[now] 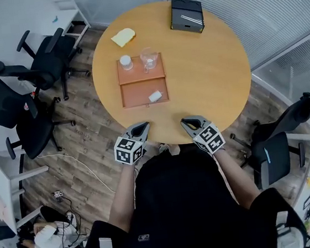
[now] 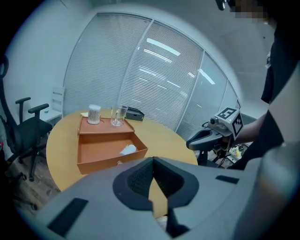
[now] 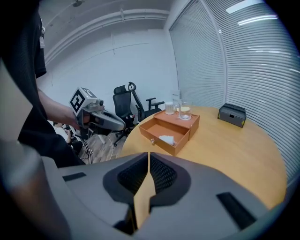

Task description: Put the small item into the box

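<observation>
An orange-brown box (image 1: pixel 141 69) stands on the round table with its drawer (image 1: pixel 135 95) pulled open toward me. A small white item (image 1: pixel 155 96) lies inside the drawer, at its right side; it also shows in the left gripper view (image 2: pixel 127 150) and the right gripper view (image 3: pixel 167 139). My left gripper (image 1: pixel 143 126) hovers at the table's near edge, short of the drawer, jaws shut and empty (image 2: pixel 153 160). My right gripper (image 1: pixel 184 122) is level with it to the right, also shut on nothing (image 3: pixel 148 155).
A white ribbed jar (image 1: pixel 126 62) and a clear glass (image 1: pixel 148 58) stand on the box top. A yellow slab (image 1: pixel 123 37) and a black case (image 1: pixel 186 15) lie at the table's far side. Office chairs (image 1: pixel 32 68) stand left and at the right (image 1: pixel 282 142).
</observation>
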A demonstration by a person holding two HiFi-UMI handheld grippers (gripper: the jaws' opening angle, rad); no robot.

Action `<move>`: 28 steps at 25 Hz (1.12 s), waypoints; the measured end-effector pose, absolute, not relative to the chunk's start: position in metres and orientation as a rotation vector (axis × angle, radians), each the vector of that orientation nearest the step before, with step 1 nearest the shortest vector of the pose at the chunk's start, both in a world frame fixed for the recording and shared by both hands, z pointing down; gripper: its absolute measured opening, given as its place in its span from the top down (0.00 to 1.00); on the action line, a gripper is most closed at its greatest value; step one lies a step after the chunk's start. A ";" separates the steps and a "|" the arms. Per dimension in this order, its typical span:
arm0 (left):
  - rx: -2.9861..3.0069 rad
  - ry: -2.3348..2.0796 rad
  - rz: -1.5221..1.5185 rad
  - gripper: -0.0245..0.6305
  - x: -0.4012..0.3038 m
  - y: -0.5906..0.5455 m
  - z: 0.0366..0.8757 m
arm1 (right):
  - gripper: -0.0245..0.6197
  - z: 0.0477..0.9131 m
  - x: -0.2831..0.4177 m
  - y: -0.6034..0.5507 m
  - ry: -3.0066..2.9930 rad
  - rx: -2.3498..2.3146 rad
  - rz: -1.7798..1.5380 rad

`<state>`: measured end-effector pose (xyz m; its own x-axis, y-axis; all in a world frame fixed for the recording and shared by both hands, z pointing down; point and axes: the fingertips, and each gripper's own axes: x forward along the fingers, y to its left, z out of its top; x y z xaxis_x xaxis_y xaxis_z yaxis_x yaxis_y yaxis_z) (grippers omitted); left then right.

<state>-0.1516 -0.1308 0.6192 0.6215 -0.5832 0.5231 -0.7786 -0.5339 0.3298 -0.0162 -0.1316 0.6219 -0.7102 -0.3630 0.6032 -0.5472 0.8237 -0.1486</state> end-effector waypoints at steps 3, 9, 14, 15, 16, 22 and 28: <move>2.312 -1.062 0.456 0.95 -0.153 -0.125 0.615 | 0.94 0.618 -0.018 -0.130 -2.432 0.670 0.406; 2.307 -1.060 0.435 0.95 -0.158 -0.116 0.615 | 0.94 0.613 -0.023 -0.125 -2.439 0.680 0.388; 2.319 -1.053 0.434 0.95 -0.156 -0.114 0.612 | 0.94 0.614 -0.017 -0.122 -2.437 0.701 0.390; 2.321 -1.052 0.436 0.95 -0.156 -0.114 0.612 | 0.94 0.614 -0.016 -0.121 -2.437 0.705 0.391; 2.323 -1.052 0.436 0.95 -0.155 -0.114 0.611 | 0.94 0.614 -0.015 -0.121 -2.436 0.709 0.393; 2.335 -1.040 0.440 0.95 -0.154 -0.115 0.609 | 0.94 0.614 -0.012 -0.119 -2.424 0.722 0.396; 2.341 -1.039 0.441 0.95 -0.156 -0.115 0.607 | 0.94 0.614 -0.009 -0.118 -2.416 0.721 0.389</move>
